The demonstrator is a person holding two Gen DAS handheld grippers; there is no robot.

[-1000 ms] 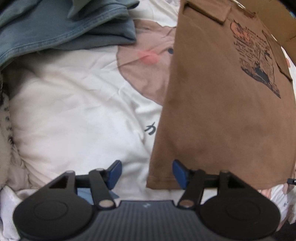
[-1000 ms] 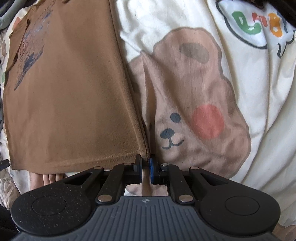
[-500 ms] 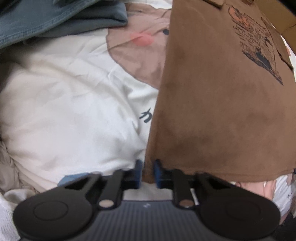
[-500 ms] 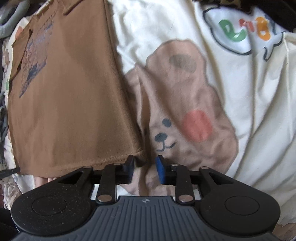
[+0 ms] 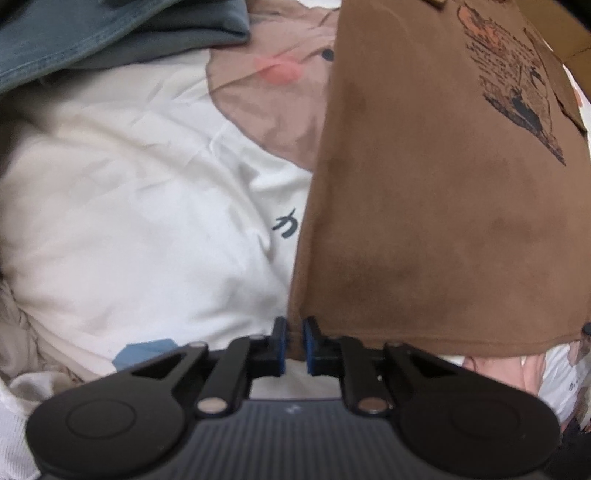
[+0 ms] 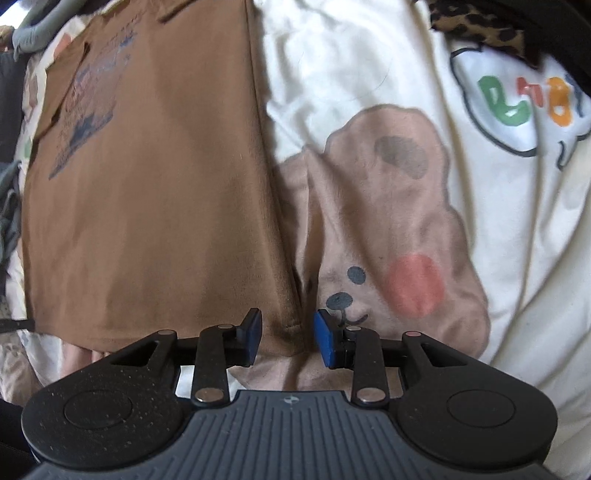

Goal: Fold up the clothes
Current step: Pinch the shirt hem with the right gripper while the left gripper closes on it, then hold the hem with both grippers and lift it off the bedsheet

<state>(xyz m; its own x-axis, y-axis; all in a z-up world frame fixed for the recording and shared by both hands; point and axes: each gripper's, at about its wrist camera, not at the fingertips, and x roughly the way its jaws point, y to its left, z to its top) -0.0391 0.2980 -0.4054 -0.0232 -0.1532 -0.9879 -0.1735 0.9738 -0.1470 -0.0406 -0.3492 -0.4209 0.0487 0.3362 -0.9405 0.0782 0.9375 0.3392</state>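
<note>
A brown T-shirt [image 5: 443,184] with a dark print lies flat on the bed, folded into a long strip. My left gripper [image 5: 294,332] points down at its near left corner. The blue pads pinch that corner in a narrow gap, and the jaws are opening slightly. In the right wrist view the same T-shirt [image 6: 147,203] fills the left half. My right gripper [image 6: 288,325] sits at its near right corner with the jaws opening. The corner lies between the pads, which stand apart from the fabric on both sides.
A white bedsheet [image 6: 517,240] printed with a tan bear lies under the shirt. Blue denim clothes [image 5: 74,37] are heaped at the far left in the left wrist view. A leopard-print fabric [image 6: 480,26] and a grey garment [image 6: 33,40] lie at the far edge.
My left gripper went from wide open to closed on the shirt's near left corner. My right gripper went from shut on the near right corner to open, letting it go.
</note>
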